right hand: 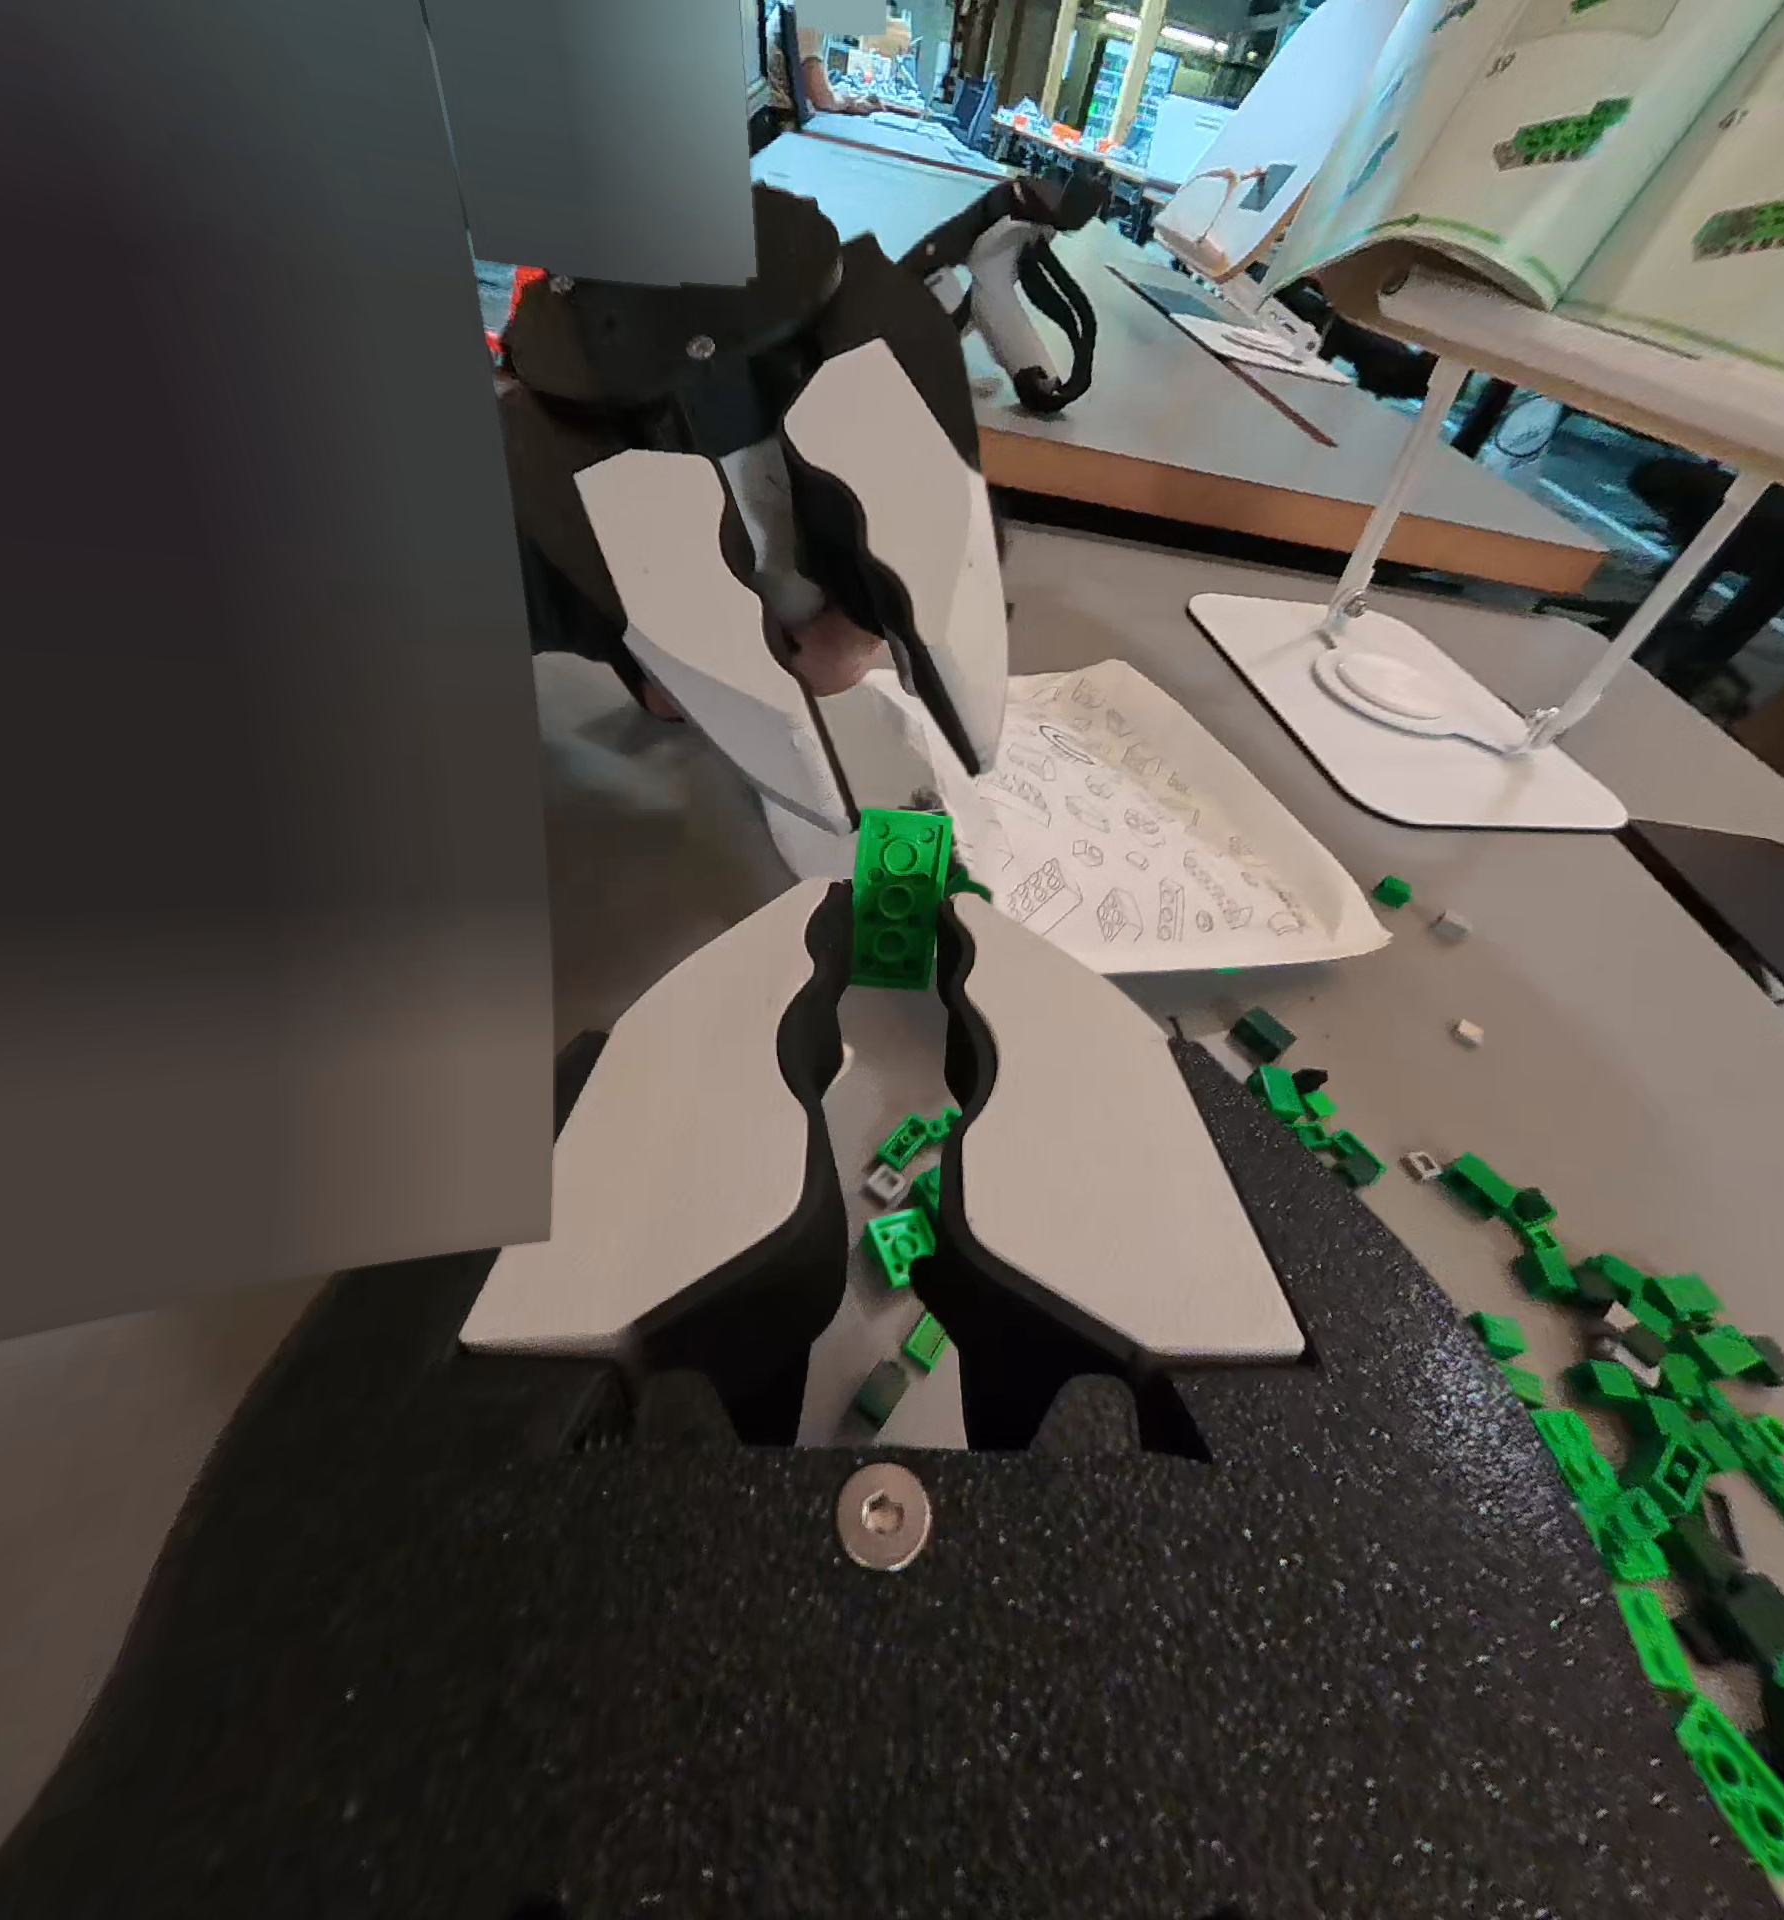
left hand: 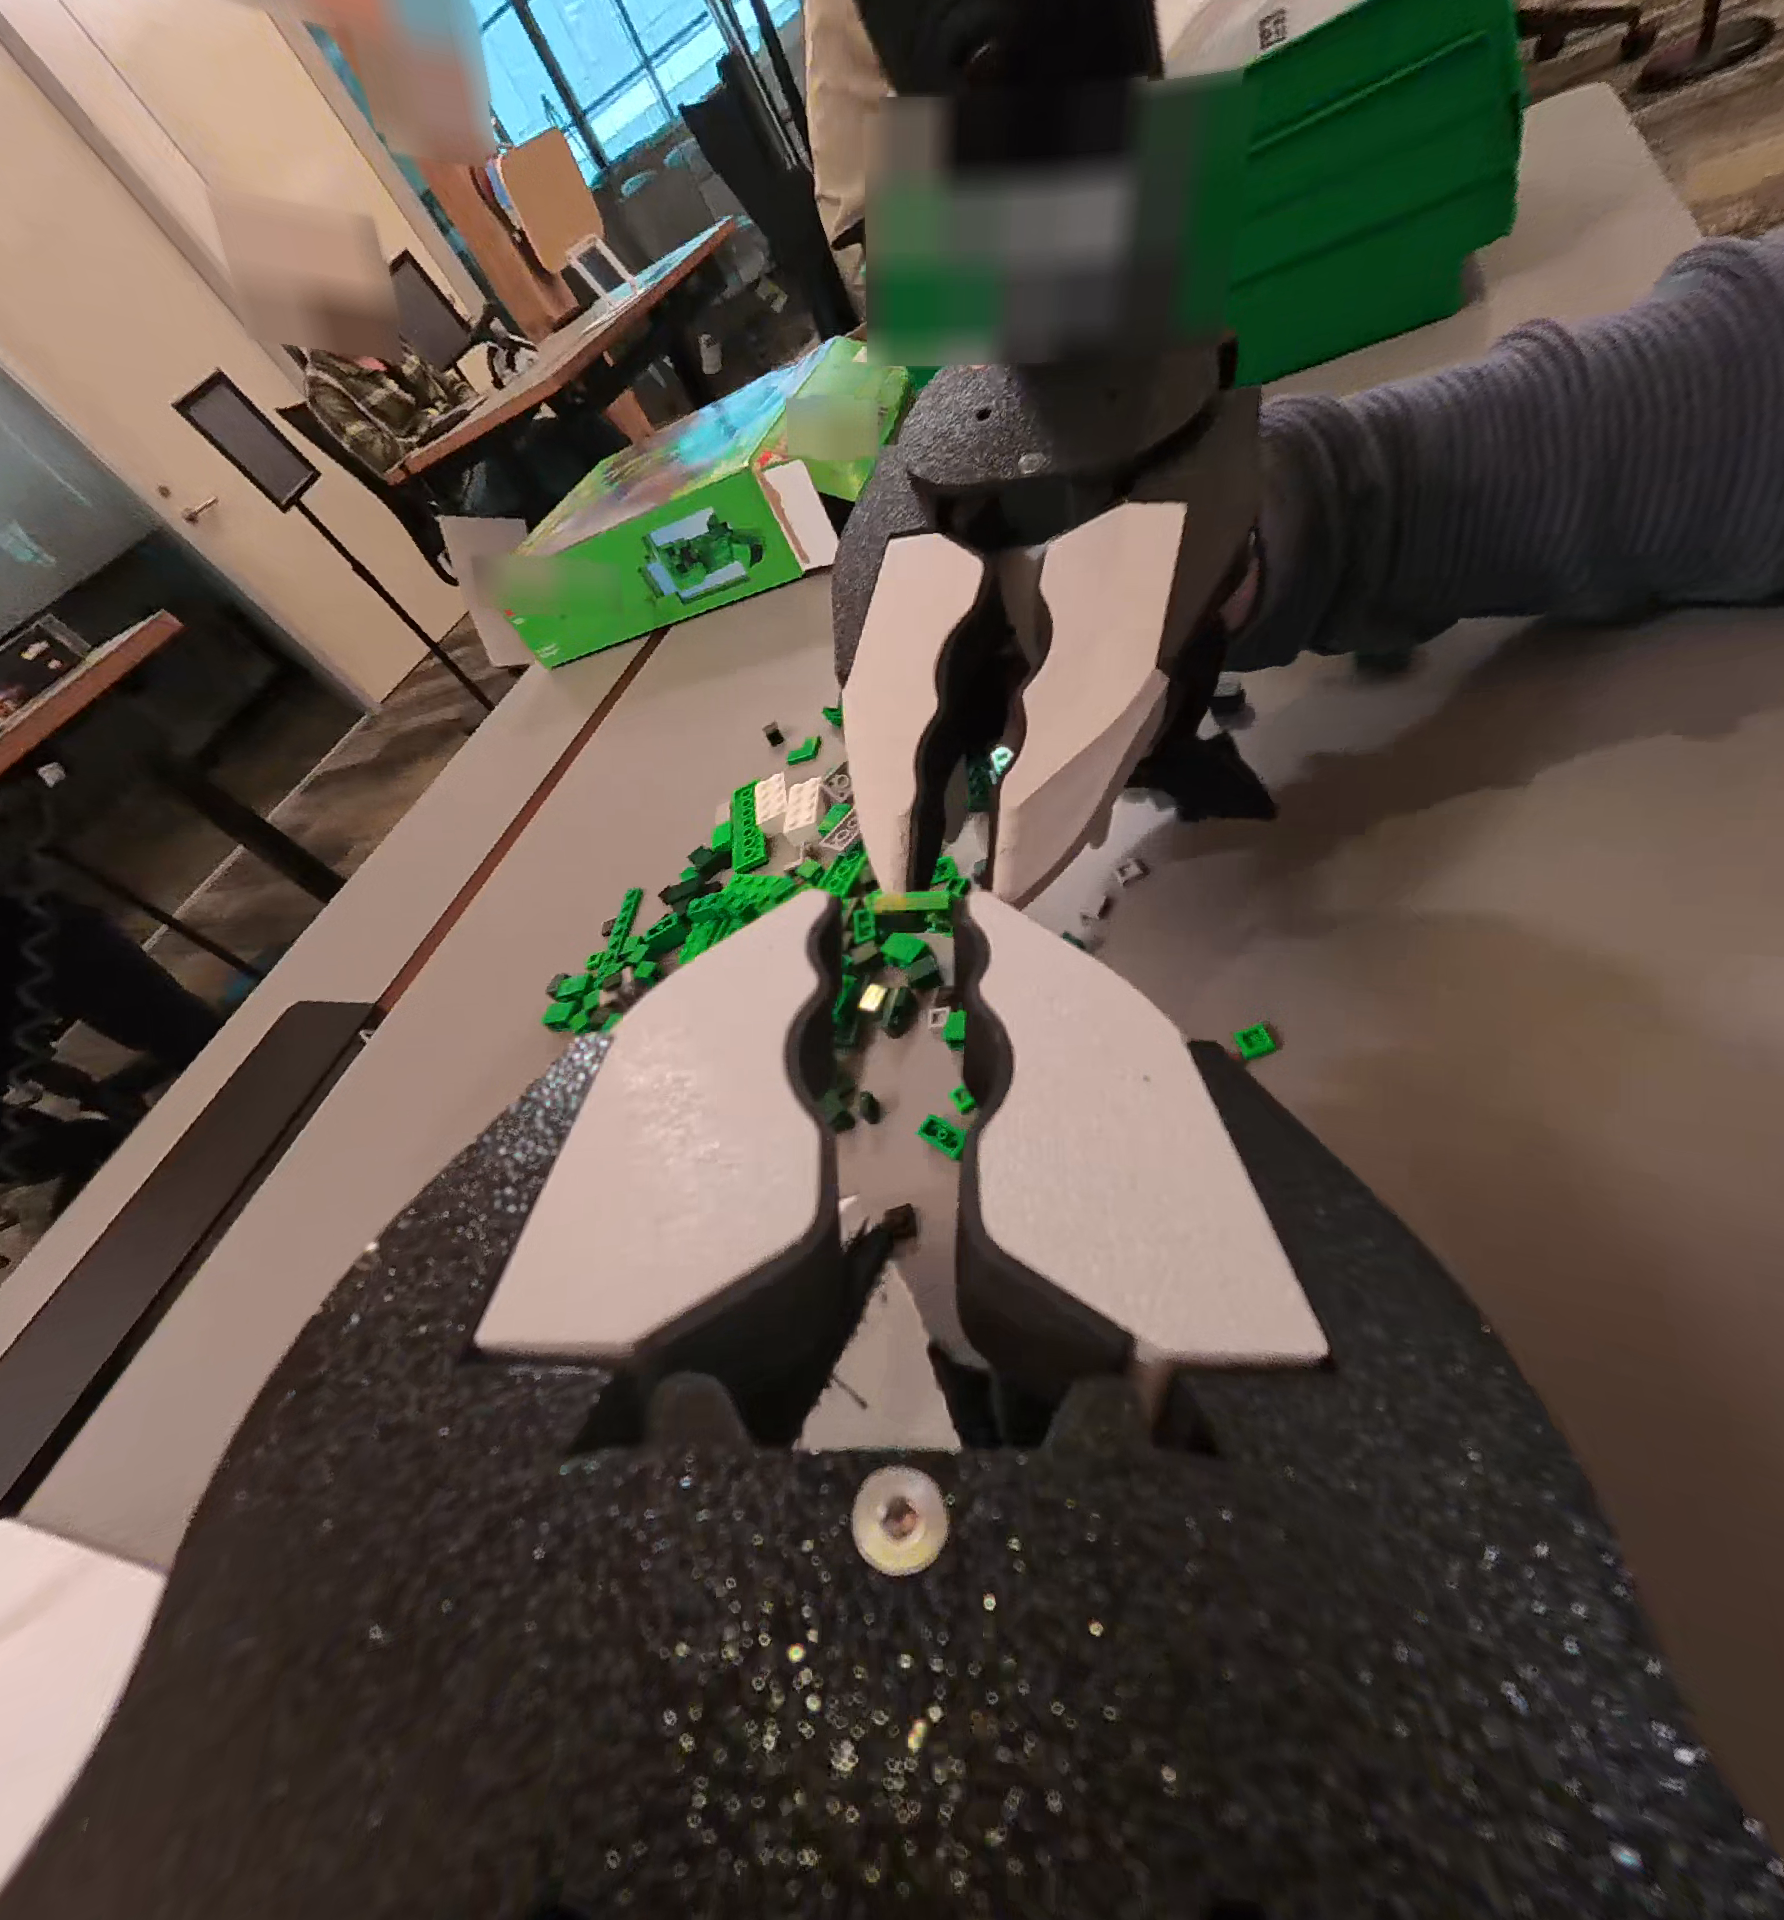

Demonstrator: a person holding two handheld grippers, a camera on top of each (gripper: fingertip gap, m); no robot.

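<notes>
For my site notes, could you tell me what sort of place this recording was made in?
Probably an open-plan office or lab workspace: a grey table strewn with green toy bricks, rows of desks behind, and an instruction booklet on a white stand.

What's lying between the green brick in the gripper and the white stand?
A white sheet with brick drawings lies on the table between the green brick and the white stand, in the right wrist view.

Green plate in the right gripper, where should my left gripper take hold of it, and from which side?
Probably its free upper end, from above. The green plate stands upright in the right gripper, clamped by its side edges, with only the top protruding; the open left gripper hovers right there.
</notes>
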